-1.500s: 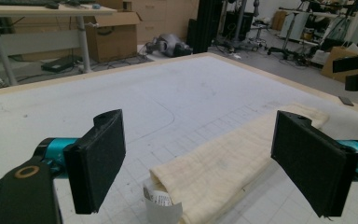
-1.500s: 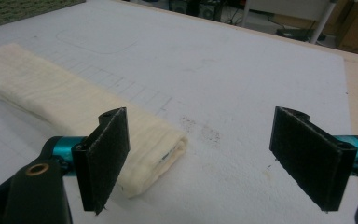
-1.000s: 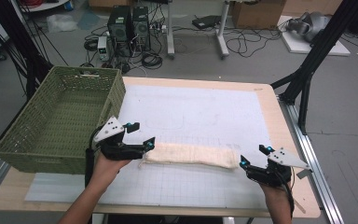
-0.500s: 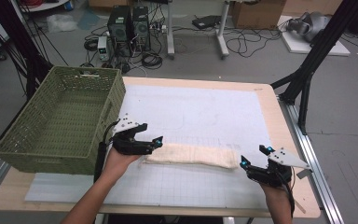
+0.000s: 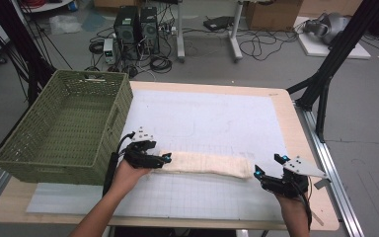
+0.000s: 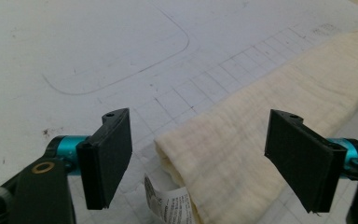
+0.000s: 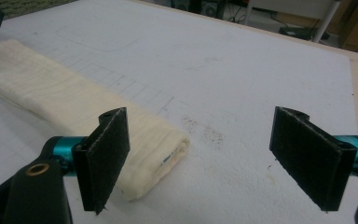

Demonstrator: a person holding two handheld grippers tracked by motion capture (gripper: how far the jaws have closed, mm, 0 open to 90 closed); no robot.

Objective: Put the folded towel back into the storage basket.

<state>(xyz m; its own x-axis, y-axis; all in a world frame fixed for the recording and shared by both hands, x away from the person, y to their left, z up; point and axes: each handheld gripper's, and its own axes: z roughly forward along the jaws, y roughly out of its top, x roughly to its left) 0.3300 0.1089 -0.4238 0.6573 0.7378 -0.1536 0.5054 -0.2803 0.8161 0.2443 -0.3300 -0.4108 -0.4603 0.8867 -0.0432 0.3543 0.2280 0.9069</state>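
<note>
A cream folded towel (image 5: 205,163) lies as a long strip across the near part of the white mat (image 5: 212,118). My left gripper (image 5: 164,159) is at the towel's left end, open; in the left gripper view its jaws stand wide on either side of that end of the towel (image 6: 256,154), where a small white label (image 6: 168,204) sticks out. My right gripper (image 5: 267,165) sits open just off the towel's right end. In the right gripper view the folded end of the towel (image 7: 135,140) lies behind the left jaw, with bare mat between the jaws.
A green woven basket (image 5: 61,128) stands on the left of the wooden table (image 5: 296,123), close beside my left hand. Beyond the table are computer towers (image 5: 135,24), cables on the floor and black frame legs (image 5: 325,74) at the right.
My left gripper has slid right along the mat, from beside the basket up to the towel's left end, and turned toward it. The right gripper and the towel have stayed put.
</note>
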